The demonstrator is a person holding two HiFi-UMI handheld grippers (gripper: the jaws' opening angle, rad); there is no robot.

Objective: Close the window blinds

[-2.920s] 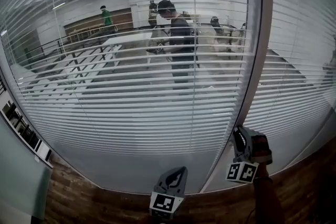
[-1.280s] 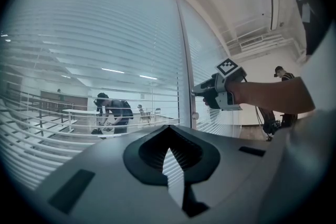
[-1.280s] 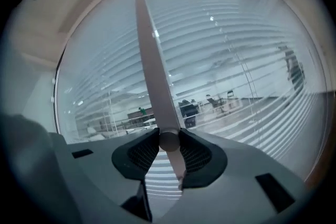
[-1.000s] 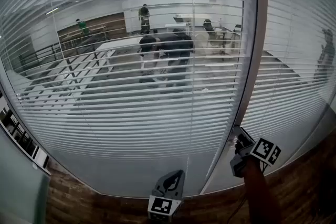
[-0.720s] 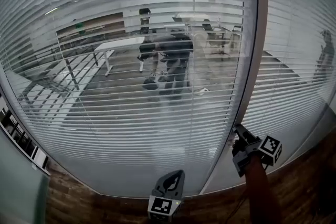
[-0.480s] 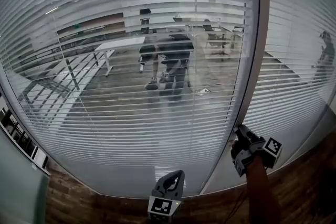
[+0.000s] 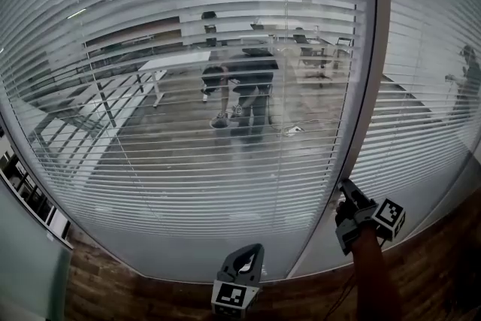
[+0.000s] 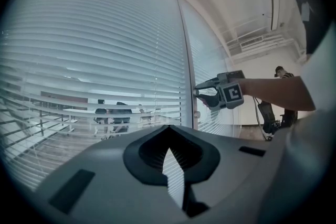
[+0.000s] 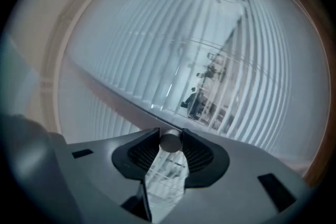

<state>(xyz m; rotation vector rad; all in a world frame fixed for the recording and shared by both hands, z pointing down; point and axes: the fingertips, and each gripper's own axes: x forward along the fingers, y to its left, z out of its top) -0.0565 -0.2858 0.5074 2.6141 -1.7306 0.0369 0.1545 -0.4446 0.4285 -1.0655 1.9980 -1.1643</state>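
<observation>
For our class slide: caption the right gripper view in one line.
Right tool grips a round grey knob before white slatted window blinds.

The right gripper (image 7: 347, 195) has rolled around on the knob (image 9: 169, 141), and its marker cube (image 7: 389, 217), which hung below facing us, now sticks out to the right! The blind slats (image 7: 188, 162) have tilted: the broad white bands across the middle are thin lines now, showing more floor beyond. The person (image 7: 244, 90) behind them has gone from standing to bending over.
</observation>
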